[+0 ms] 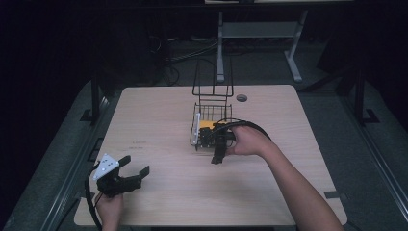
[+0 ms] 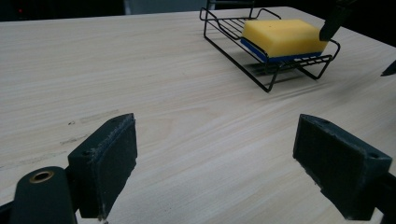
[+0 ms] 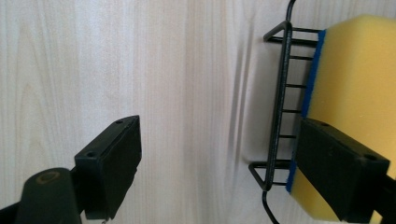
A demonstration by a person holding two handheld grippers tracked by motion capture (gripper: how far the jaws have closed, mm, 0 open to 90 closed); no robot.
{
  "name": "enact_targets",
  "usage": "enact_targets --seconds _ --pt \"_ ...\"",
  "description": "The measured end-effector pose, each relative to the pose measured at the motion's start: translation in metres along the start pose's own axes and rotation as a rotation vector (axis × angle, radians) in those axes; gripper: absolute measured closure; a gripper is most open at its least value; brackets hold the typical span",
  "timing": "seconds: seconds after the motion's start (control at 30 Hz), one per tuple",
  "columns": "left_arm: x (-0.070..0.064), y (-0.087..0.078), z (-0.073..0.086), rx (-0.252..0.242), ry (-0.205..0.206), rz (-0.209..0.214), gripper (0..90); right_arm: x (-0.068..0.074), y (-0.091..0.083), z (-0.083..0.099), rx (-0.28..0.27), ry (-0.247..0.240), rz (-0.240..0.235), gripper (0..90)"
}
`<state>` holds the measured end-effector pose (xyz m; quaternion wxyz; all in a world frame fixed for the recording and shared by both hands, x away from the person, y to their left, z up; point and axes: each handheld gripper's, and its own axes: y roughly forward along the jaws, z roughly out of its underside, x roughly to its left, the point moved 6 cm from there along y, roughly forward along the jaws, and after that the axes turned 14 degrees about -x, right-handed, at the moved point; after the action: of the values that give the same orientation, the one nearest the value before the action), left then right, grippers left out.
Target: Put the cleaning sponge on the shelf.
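A yellow sponge (image 1: 207, 124) with a blue underside lies in a black wire rack (image 1: 213, 111) at the middle of the wooden table (image 1: 159, 115). My right gripper (image 1: 214, 146) is open at the rack's near end. In the right gripper view (image 3: 219, 158) one jaw hangs over bare table and the other over the sponge (image 3: 359, 79), with the rack's rim (image 3: 280, 93) between them. My left gripper (image 1: 135, 165) is open near the table's front left corner, with only bare wood between its jaws (image 2: 219, 163). From there the sponge (image 2: 285, 37) and rack (image 2: 271, 70) lie far ahead.
A tall wire loop (image 1: 212, 79) rises from the rack's far end, and a white strip (image 1: 195, 130) runs along its left side. A round cable hole (image 1: 242, 97) sits near the table's far edge. Another desk's legs (image 1: 220, 48) stand on the dark floor behind.
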<state>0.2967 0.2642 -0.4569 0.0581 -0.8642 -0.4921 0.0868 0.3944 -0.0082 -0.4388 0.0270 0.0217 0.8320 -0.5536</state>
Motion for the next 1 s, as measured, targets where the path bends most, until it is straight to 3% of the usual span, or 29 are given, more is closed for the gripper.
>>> enact_targets --seconds 1.0 --pt "-0.003 0.002 0.001 0.005 0.006 0.009 13.0 0.031 0.007 0.013 0.005 0.006 -0.017 15.5"
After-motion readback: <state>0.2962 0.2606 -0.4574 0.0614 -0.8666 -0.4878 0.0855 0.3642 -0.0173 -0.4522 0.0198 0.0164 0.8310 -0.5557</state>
